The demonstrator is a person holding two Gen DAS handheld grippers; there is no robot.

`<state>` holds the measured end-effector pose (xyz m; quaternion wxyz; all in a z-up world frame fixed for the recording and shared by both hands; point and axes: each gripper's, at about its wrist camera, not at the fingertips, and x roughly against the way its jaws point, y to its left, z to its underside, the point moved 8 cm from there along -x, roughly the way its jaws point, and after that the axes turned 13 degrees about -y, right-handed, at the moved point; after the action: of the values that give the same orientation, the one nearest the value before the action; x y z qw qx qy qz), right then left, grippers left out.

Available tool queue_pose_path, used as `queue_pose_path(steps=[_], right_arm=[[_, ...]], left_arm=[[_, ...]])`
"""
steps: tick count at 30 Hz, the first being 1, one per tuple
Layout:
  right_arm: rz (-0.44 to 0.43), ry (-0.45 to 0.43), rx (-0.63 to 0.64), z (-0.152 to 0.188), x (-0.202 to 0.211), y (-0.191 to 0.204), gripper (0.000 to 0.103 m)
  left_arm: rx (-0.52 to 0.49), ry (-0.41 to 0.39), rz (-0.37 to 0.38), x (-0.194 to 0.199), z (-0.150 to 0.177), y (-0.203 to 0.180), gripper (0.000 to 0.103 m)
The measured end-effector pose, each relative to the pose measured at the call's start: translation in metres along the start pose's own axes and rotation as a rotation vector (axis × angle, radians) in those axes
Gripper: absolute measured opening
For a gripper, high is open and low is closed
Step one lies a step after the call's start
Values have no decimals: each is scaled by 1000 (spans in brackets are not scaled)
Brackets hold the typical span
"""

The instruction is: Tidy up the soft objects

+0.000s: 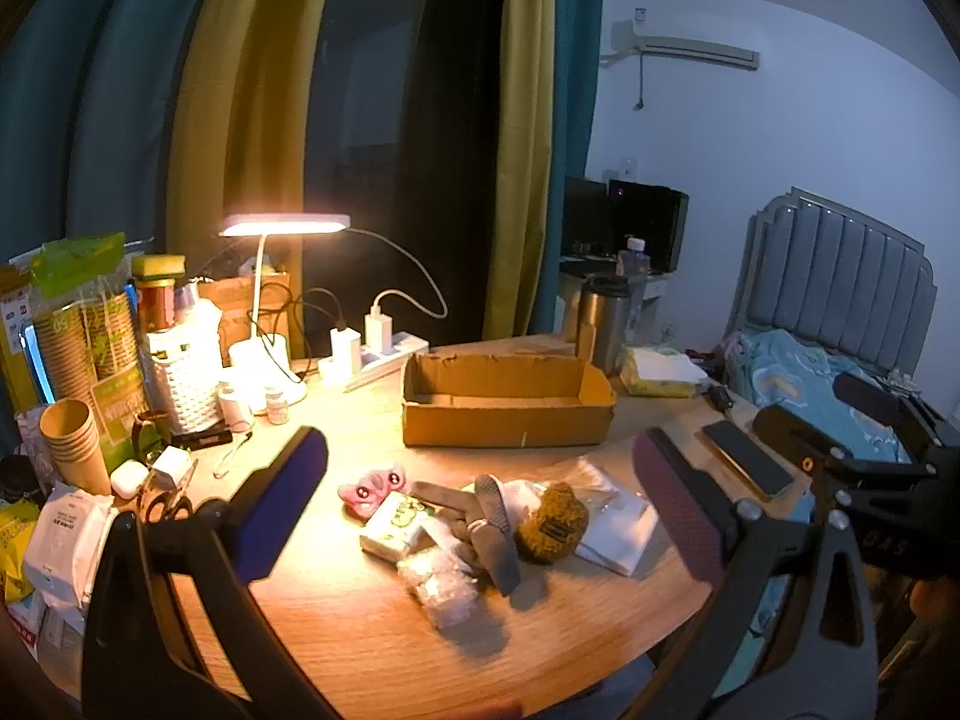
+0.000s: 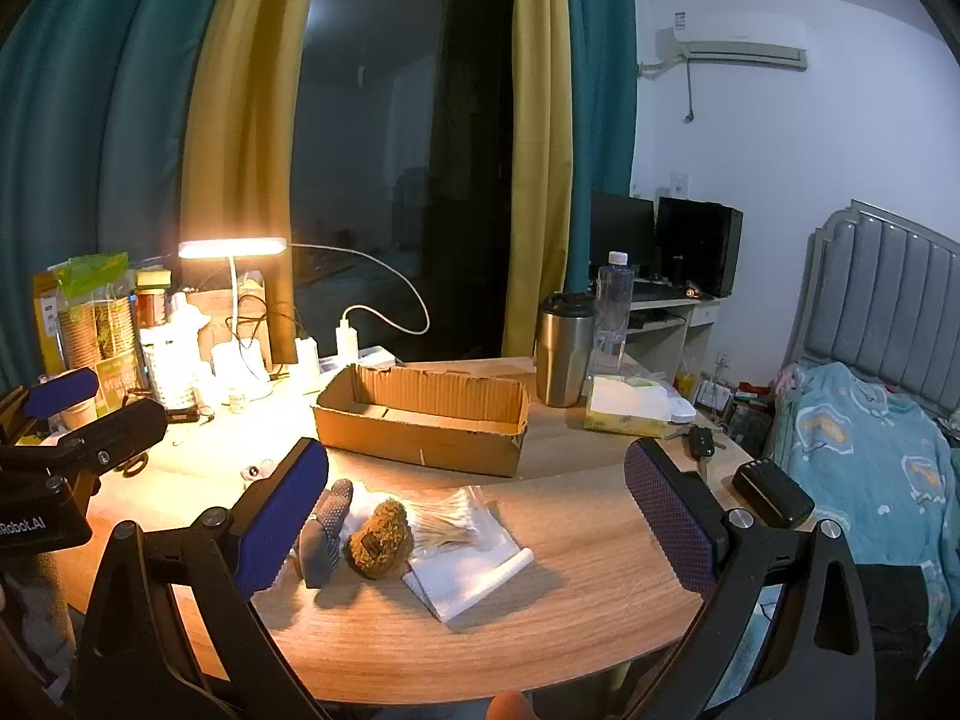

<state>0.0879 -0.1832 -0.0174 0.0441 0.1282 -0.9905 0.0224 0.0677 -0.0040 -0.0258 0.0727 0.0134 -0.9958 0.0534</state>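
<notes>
Left wrist view: the left gripper (image 1: 480, 498) is held with fingers spread wide and empty above a heap of soft objects (image 1: 474, 531) on the wooden table (image 1: 372, 648); the right gripper (image 2: 477, 507) is likewise spread and empty near the brown plush (image 2: 382, 538). The cardboard box (image 1: 507, 402) behind is seen empty. No item appears gripped yet; judged next, one gripper should be lowered over a single piece, closed, and carried to the box.

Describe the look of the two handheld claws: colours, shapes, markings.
Both match: the left claw and right claw have black angular frames with silver screws, and flat rectangular fingers faced with blue-purple dimpled pads. White lettering ending "Robot.AI" marks the left unit's black body, seen from the right wrist.
</notes>
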Motion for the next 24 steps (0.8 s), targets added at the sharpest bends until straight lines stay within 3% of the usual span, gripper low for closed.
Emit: queue_pose_path(steps=[24], right_arm=[[-2,2,2,0,-1,0,101]], left_arm=[[6,6,13,1,0,-1,102]])
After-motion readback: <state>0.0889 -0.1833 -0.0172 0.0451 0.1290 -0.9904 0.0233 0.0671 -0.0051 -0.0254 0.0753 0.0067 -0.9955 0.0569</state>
